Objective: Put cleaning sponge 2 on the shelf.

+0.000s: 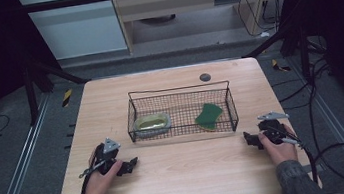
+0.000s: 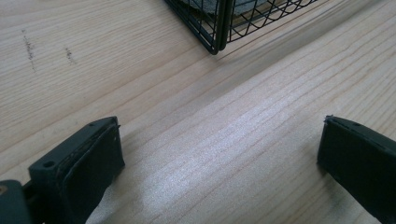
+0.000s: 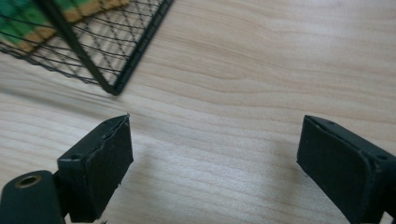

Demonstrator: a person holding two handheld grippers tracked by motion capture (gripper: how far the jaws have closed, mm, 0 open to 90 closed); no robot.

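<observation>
Black wire-mesh basket (image 1: 179, 92) is sitting at centre of the light wooden table (image 1: 185, 176) in the high view, w/ a green scouring sponge (image 1: 208, 115) leaning in its right half and a small clear container holding sth yellowish (image 1: 153, 123) lying in its left half. Left gripper (image 1: 129, 165) is resting on the tabletop at lower left of the frame, near the basket's front-left corner; its jaws are standing wide apart w/ nothing btwn them but bare wood. Right gripper (image 1: 249, 138) is sitting at lower right, near the basket's front-right corner, jaws also spread wide and gripping nothing. Basket corner (image 2: 217, 28) is showing at top of the left gripper view, and at upper left (image 3: 100, 60) of the right gripper view.
</observation>
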